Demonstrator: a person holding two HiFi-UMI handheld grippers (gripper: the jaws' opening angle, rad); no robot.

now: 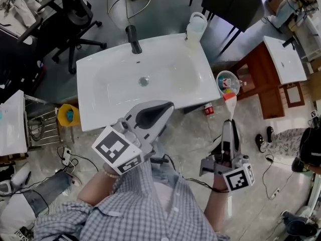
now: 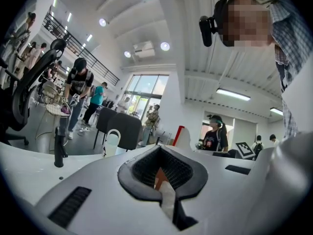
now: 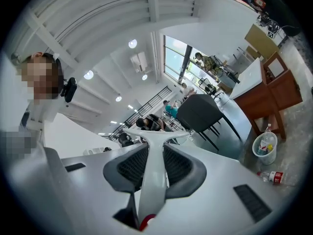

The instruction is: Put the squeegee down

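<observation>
Squeegee (image 3: 152, 180) looks light, stiff and slick, a white plastic thing; the right gripper (image 3: 155, 163) clamps its handle mid-length, a sound hold. Left gripper (image 2: 161, 169) is closed, empty.

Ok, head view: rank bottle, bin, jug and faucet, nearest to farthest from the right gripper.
1. Bottle, on the floor, left of the right gripper.
2. Bin, just beyond it.
3. Jug, far right corner of the sink.
4. Faucet, middle of its far edge.
</observation>
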